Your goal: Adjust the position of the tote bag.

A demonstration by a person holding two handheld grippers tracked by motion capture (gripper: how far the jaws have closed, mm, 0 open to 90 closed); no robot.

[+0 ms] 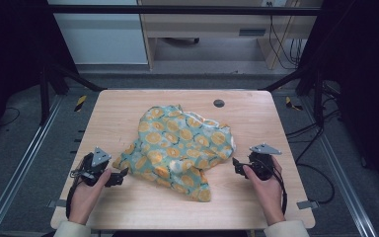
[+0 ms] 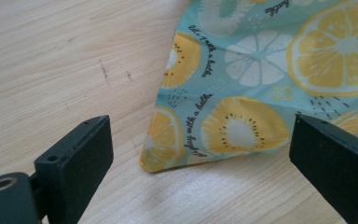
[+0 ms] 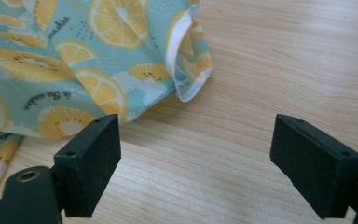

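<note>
While the left gripper [image 1: 120, 177] rests near the table's [image 1: 128, 207] left edge, jaws spread wide and empty, the crumpled citrus-print cloth [image 1: 180, 148] lies mid-table, bare wood all round; the right gripper [image 1: 237, 165] waits beside it, likewise agape, holding nothing.

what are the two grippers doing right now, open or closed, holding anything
Left gripper: open, holding nothing; a corner of the crumpled teal cloth with yellow citrus slices lies between its jaws.
Right gripper: open, holding nothing, beside the cloth's white-hemmed edge.
</note>
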